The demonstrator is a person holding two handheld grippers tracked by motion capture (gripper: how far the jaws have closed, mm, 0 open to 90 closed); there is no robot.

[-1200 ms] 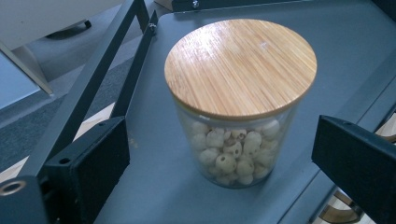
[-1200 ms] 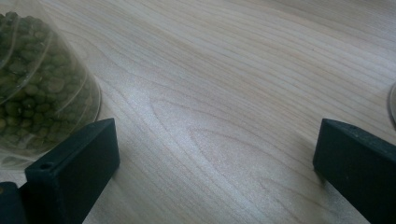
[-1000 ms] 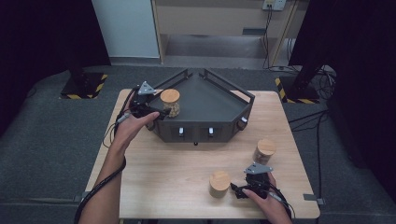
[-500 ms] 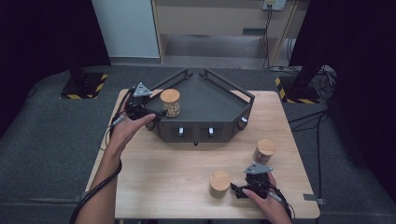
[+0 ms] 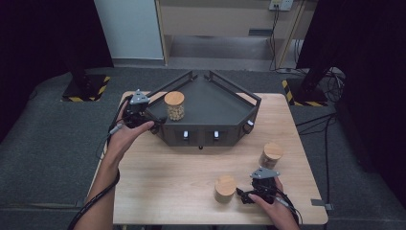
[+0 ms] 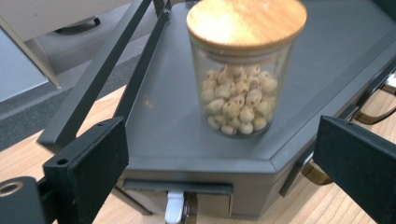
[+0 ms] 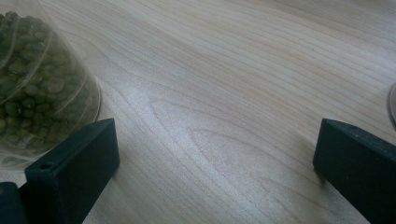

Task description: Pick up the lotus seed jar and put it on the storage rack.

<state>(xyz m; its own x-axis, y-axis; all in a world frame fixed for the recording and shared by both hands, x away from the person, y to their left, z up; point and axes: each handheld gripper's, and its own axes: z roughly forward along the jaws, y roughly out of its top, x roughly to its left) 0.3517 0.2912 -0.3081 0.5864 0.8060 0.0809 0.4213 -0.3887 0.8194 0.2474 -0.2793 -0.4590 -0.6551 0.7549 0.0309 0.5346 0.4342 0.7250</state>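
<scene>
Left claw (image 6: 219, 163) released, jaws spread wide, just short of the dark tray (image 6: 327, 60). Jar of pale round seeds (image 6: 243, 70) with bamboo lid stands upright on the tray's near-left corner, free of both jaws. Tray's far rim cut off in the left gripper view. Right claw (image 7: 215, 172) released, low over the wooden counter (image 7: 233, 70). Jar of green beans (image 7: 37, 84) sits beside its left jaw; contact hard to judge, jar top cropped. Third jar (image 5: 271, 154) stands apart; contents unclear.
</scene>
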